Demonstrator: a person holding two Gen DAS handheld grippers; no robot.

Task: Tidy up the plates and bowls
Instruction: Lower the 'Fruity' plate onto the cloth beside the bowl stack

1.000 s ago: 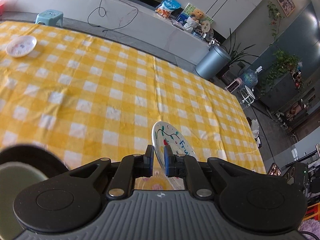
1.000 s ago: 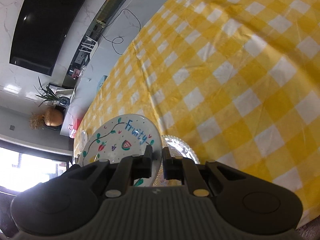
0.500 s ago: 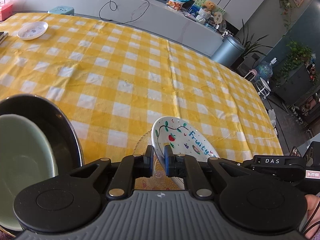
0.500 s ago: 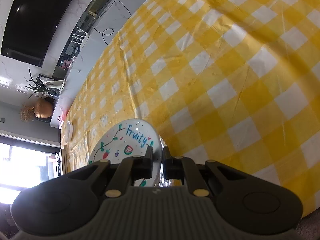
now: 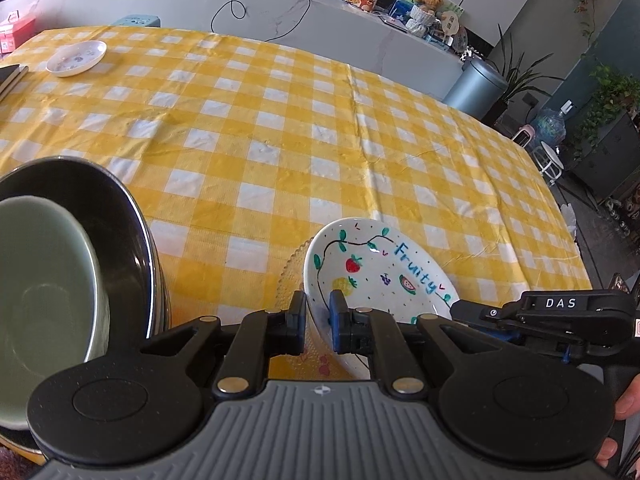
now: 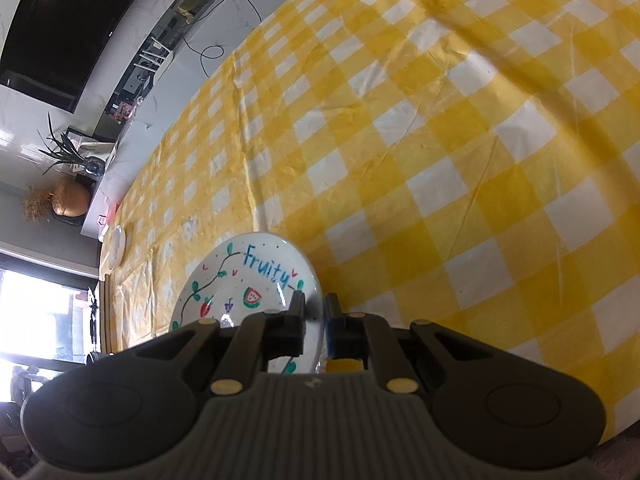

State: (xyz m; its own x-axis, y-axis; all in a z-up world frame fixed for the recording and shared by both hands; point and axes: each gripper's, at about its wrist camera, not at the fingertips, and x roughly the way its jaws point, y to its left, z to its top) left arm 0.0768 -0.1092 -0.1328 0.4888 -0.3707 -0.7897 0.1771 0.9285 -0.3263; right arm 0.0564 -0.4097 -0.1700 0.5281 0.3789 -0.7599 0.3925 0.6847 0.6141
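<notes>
From the left wrist camera, the left gripper (image 5: 318, 322) has its jaws nearly closed on the near rim of a white plate (image 5: 376, 276) painted with fruit and the word "Fruity", which sits tilted above the yellow checked table (image 5: 280, 128). A clear beaded-edge glass plate (image 5: 289, 276) lies just under it; whether the jaws pinch that one too is hard to tell. To the left stands a dark bowl (image 5: 124, 232) with a pale green bowl (image 5: 44, 288) nested inside. A small white dish (image 5: 76, 58) rests far across the table. The right gripper (image 5: 464, 308) reaches the plate's right edge. From the right wrist camera, the right gripper (image 6: 314, 318) has its jaws almost shut on the rim of the same white plate (image 6: 248, 280), and the table (image 6: 440, 160) spreads beyond.
</notes>
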